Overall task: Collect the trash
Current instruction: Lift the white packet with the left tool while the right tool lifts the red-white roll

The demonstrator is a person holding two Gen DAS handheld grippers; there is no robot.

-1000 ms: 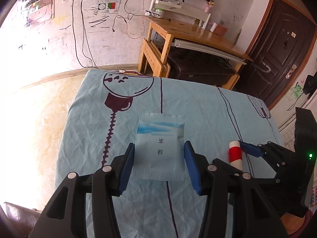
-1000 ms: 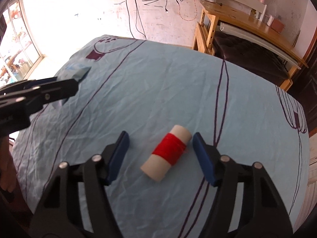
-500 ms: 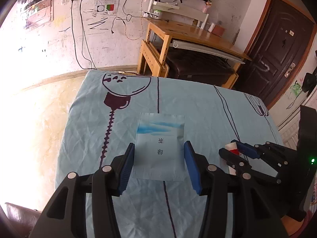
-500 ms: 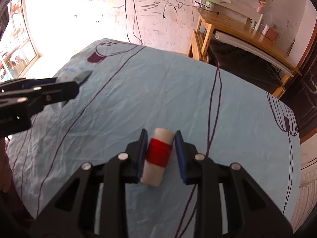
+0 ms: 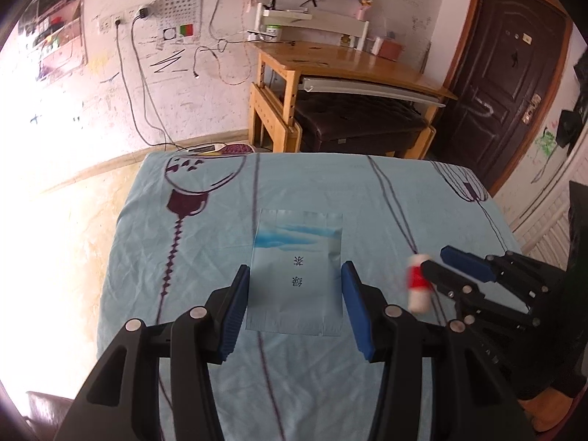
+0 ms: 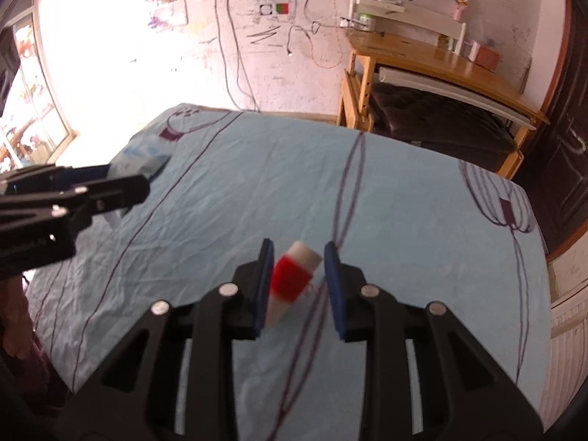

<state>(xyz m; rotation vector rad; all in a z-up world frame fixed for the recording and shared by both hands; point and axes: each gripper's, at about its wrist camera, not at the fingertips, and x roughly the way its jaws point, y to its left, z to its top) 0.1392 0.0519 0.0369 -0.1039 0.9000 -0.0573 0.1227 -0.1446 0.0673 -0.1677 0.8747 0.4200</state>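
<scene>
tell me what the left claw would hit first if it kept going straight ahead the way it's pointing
Most likely the light blue tea packet: it lies flat on the tablecloth directly between the open left claw fingers. Height above the packet is unclear, so the claw might skim over it.

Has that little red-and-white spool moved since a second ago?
Yes. The spool, lying flat on the blue cloth earlier, now hangs tilted between the right gripper fingers.

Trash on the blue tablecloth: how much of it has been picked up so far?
Done: nothing looks put away, and no bin is in view.
In hand: the right gripper appears clamped on the white spool of red thread, though it is blurred.
Left: the pale blue flat packet lies on the blue tablecloth between the open left gripper's fingers, not yet gripped.
</scene>
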